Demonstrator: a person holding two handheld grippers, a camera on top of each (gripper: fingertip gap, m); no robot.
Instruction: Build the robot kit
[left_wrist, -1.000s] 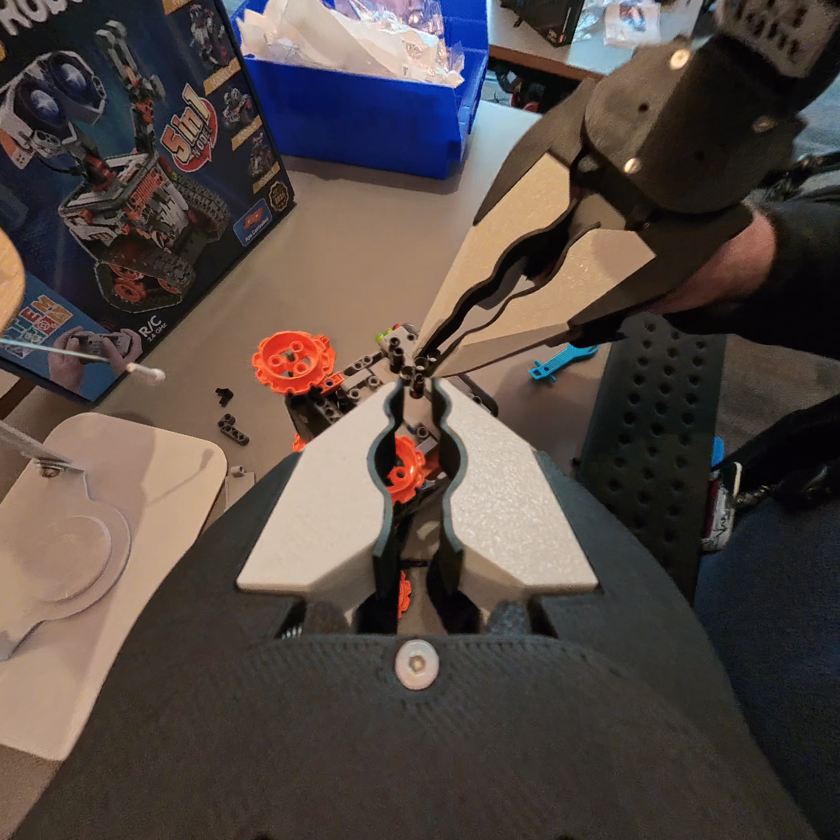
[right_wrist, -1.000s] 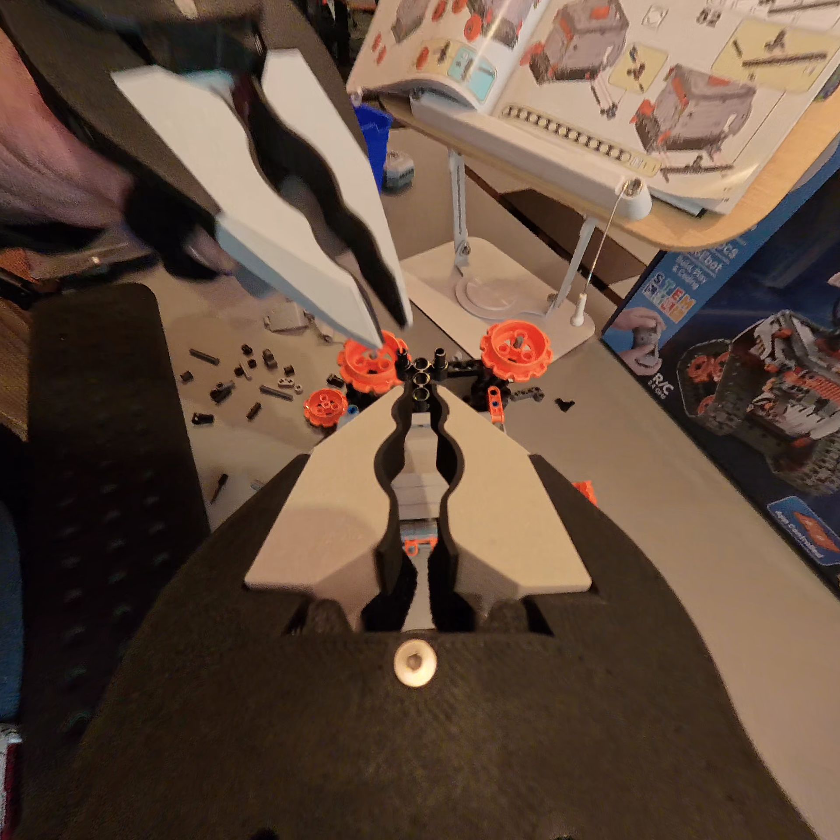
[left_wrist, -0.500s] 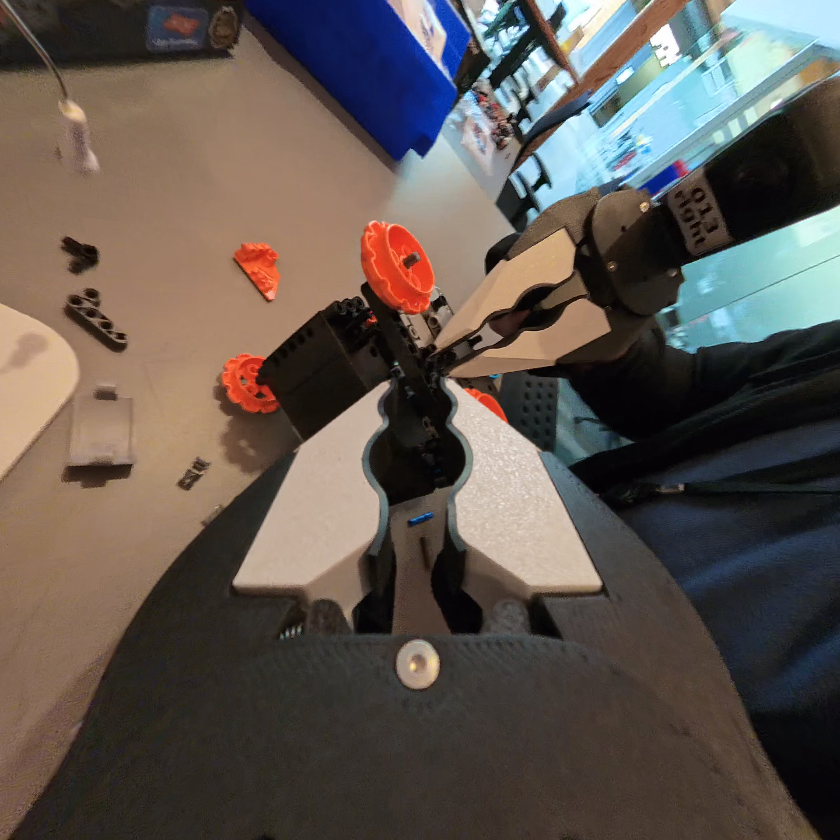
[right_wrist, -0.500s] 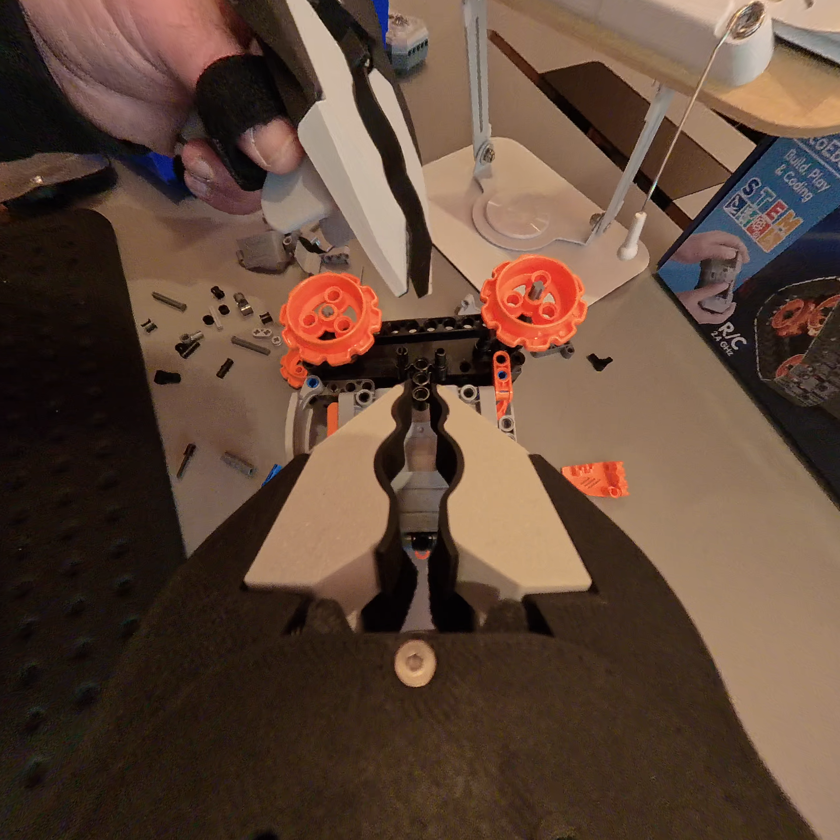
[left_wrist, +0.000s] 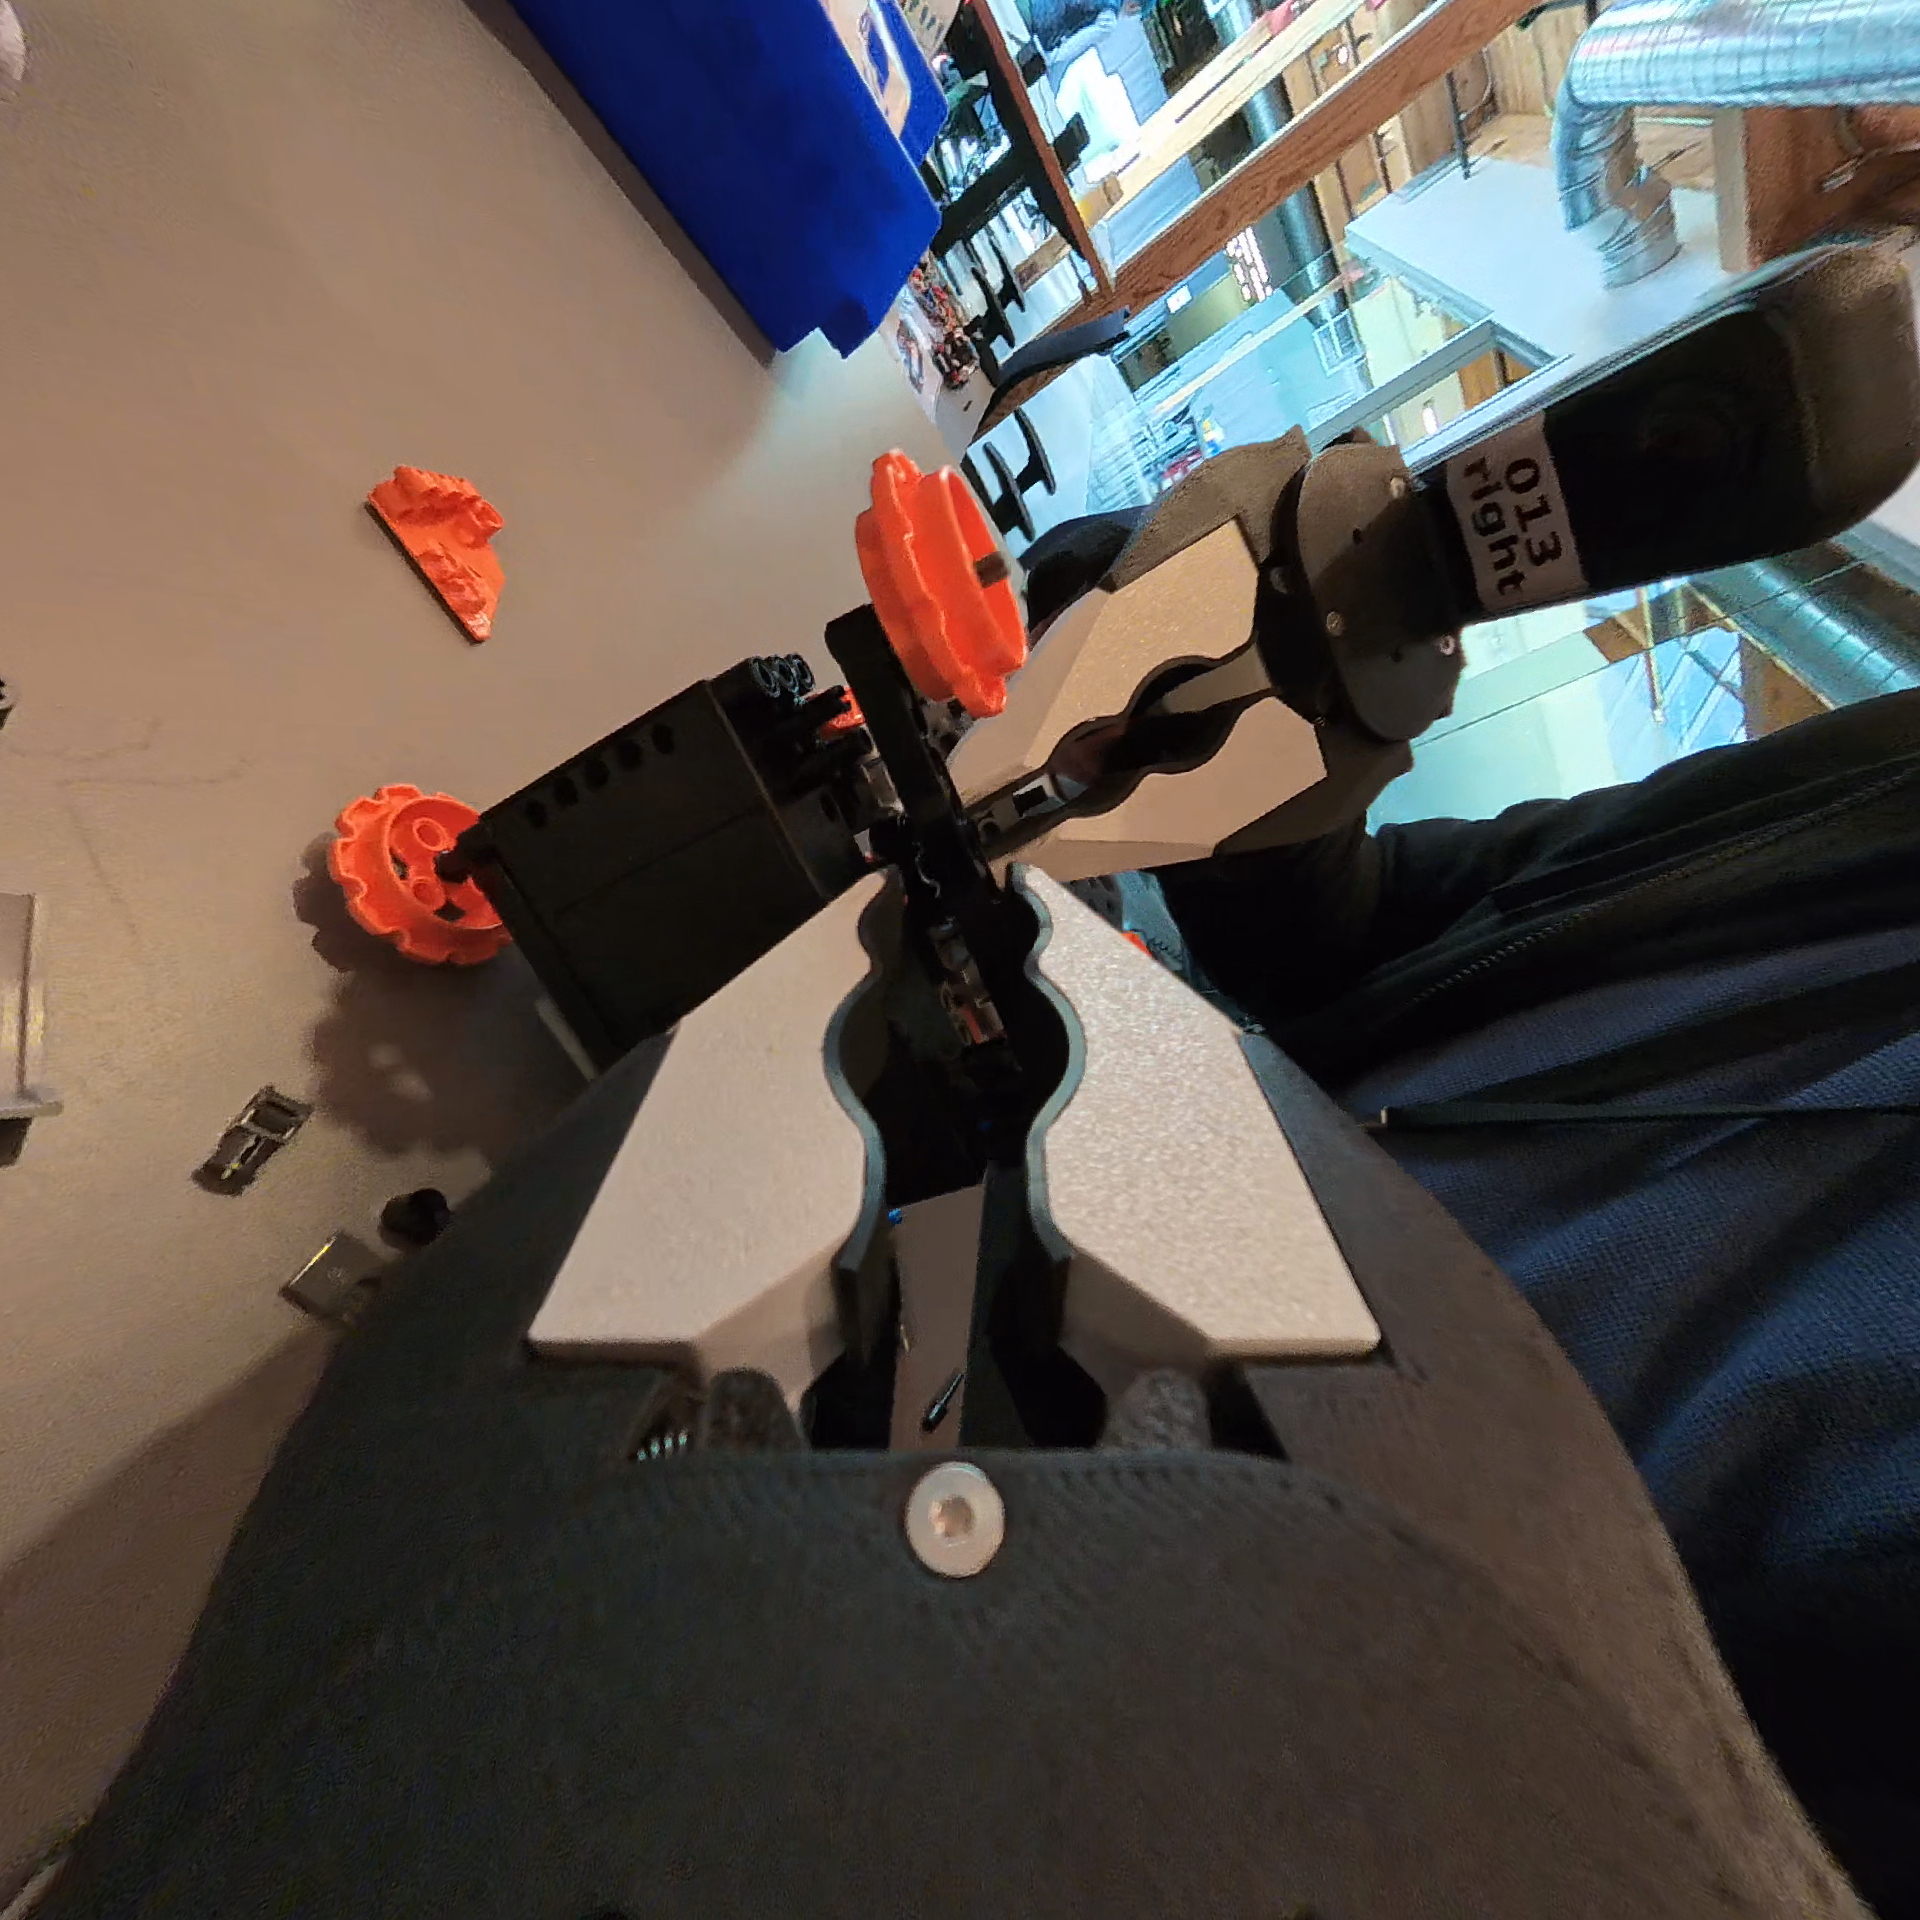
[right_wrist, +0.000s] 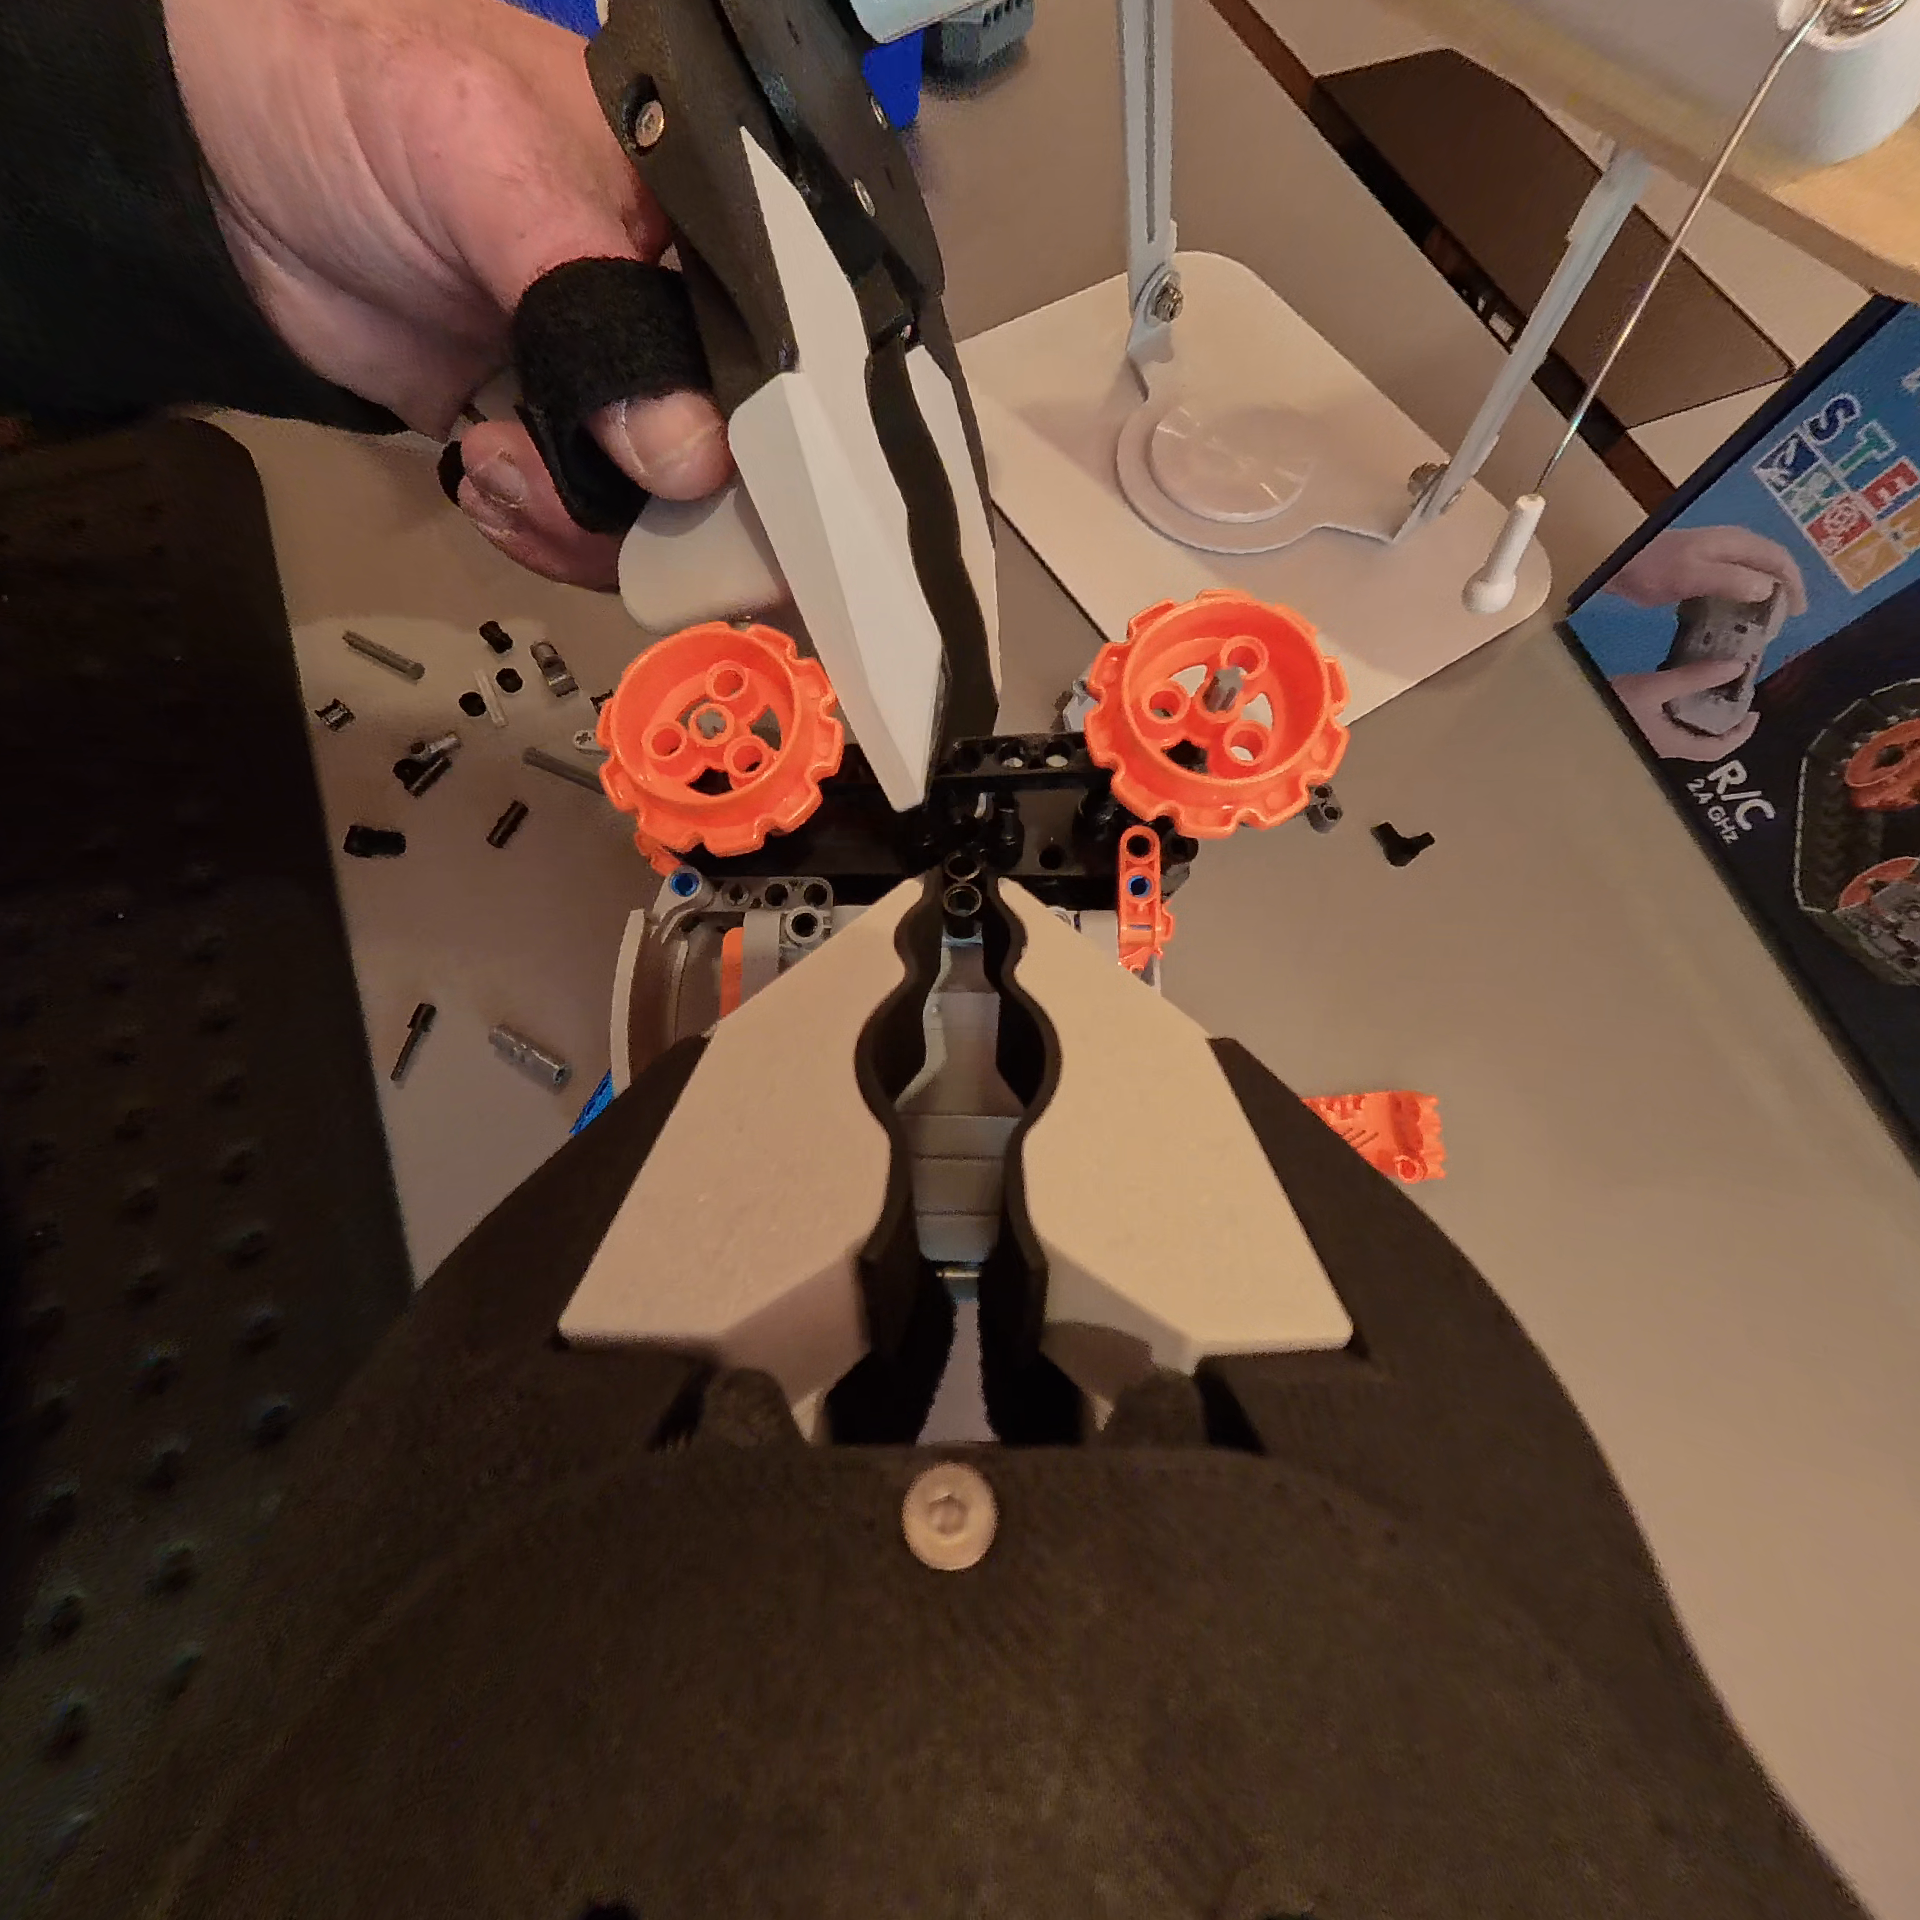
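Observation:
A brick model with a black block body (left_wrist: 665, 831) and two orange toothed wheels (left_wrist: 940, 587) (left_wrist: 416, 873) sits tipped between both grippers. My left gripper (left_wrist: 951, 883) is shut on the model's black cross beam (left_wrist: 914, 727). My right gripper (right_wrist: 961, 883) is shut on a short black pin stack at the middle of the same beam (right_wrist: 1023, 753). In the right wrist view the wheels (right_wrist: 717, 738) (right_wrist: 1216, 712) flank the left gripper (right_wrist: 935, 769), which comes down from above. In the left wrist view the right gripper (left_wrist: 982, 805) meets the beam from the right.
An orange plate piece (right_wrist: 1371, 1132) lies on the grey table (right_wrist: 1455, 1351) to the right. Several small loose pins (right_wrist: 468, 748) lie to the left beside a black perforated mat (right_wrist: 135, 831). A white stand base (right_wrist: 1247, 436), a printed box (right_wrist: 1787, 727) and a blue bin (left_wrist: 769, 156) stand behind. My left and right fingertips are right by each other.
My left gripper has rolled onto its side, still shut on the model, which has tipped up with it. My right gripper has stayed on the beam's middle and the model looms larger.

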